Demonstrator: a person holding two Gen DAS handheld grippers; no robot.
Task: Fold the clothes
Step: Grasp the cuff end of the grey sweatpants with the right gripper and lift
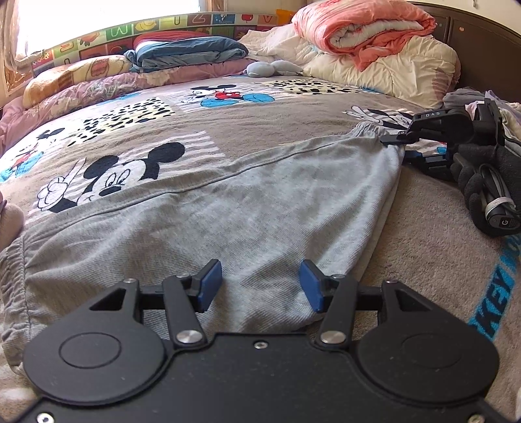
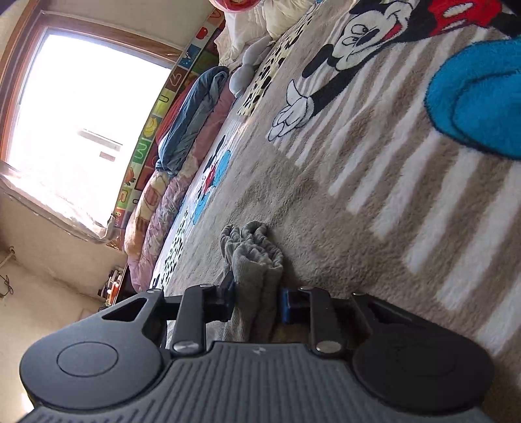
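Observation:
Grey sweatpants (image 1: 228, 208) lie flat across the Mickey Mouse blanket (image 1: 254, 114), their elastic waistband at the left edge. My left gripper (image 1: 260, 286) is open, its blue pads apart just above the near edge of the pants, holding nothing. My right gripper (image 1: 399, 140) shows at the right, closed on the pants' cuffed leg end. In the right wrist view the right gripper (image 2: 257, 299) is shut on the bunched grey cuff (image 2: 252, 257), pressed close to the blanket (image 2: 374, 195).
Folded quilts and bedding (image 1: 368, 29) are piled at the head of the bed. A blue folded blanket (image 1: 192, 52) and a grey plush toy (image 1: 270, 68) lie at the back. More clothes (image 1: 462, 97) lie at the right. A window (image 2: 81, 107) is beside the bed.

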